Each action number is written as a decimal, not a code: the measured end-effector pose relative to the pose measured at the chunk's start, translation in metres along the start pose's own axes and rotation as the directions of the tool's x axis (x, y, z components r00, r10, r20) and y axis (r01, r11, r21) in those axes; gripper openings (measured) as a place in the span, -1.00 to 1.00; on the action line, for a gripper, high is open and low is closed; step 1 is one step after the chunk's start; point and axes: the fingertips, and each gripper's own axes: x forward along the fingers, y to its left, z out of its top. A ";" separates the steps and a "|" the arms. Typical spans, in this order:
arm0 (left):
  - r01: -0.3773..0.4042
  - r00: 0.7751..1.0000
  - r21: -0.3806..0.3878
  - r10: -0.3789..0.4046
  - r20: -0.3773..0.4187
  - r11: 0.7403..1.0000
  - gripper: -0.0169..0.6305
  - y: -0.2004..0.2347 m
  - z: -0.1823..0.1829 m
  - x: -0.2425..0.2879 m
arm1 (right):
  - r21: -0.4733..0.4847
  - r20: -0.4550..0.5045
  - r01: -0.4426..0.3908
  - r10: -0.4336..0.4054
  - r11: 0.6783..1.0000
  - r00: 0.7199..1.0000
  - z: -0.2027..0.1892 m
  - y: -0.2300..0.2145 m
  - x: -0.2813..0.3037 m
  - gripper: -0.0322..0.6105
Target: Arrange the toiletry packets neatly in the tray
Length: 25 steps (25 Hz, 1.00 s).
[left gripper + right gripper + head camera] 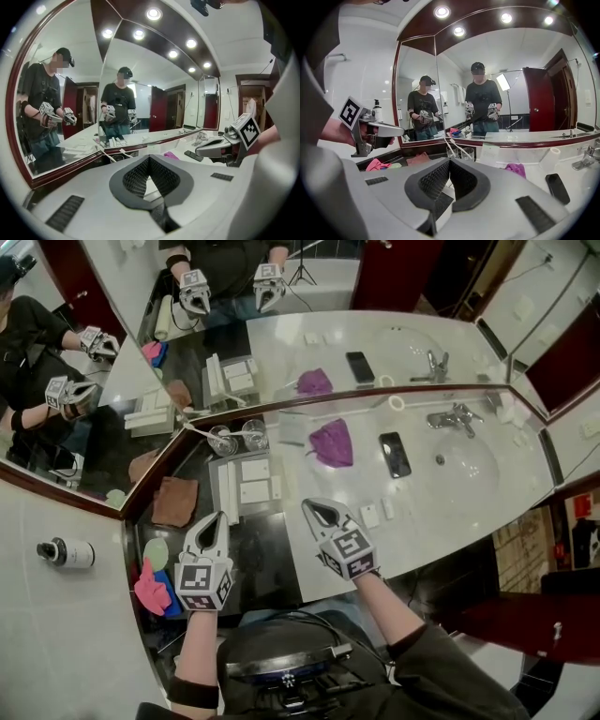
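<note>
**Loose packets lie just right of the right hand-held gripper**

The left hand-held gripper (pixel 216 518) hovers over the dark stretch of the table (pixel 459 512), jaws closed together with nothing between them. The left gripper view confirms this: the pads meet and only the table shows past them.

Ahead of it and slightly to its right sits the tray (pixel 251 513), already holding several white packets (pixel 255 491). Flat square ones lie in the middle and long narrow ones along the tray's left side, with their long axes running away from the person.

The right hand-held gripper (pixel 309 509) is next, over the pale marble edge. It is also closed and empty, tips pointing up and to the left.

Just to the right of its tips, two small loose packets (pixel 369 516) lie flat on the marble, side by side and slightly apart, outside the tray. Their long sides run roughly away from the person.

The right hand-held gripper is clearly the nearer one, so the pick probably falls to it. It would need to open, swing a little right and dip down, then carry the packet left to the tray.
</note>
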 end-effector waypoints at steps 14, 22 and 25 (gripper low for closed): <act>0.024 1.000 -0.039 -0.024 0.003 0.999 -0.95 0.022 -0.017 0.006 | 0.064 -0.297 0.178 -0.152 0.982 0.943 -0.048 -0.006 0.074 -0.62; 0.032 0.999 -0.075 -0.033 -0.014 0.997 -0.95 0.040 -0.033 0.012 | 0.106 -0.460 0.259 -0.184 0.960 0.869 -0.086 -0.011 0.128 -0.26; 0.029 0.999 -0.094 -0.031 -0.018 0.995 -0.95 0.047 -0.038 0.014 | 0.115 -0.505 0.300 -0.204 0.947 0.838 -0.101 -0.023 0.142 -0.23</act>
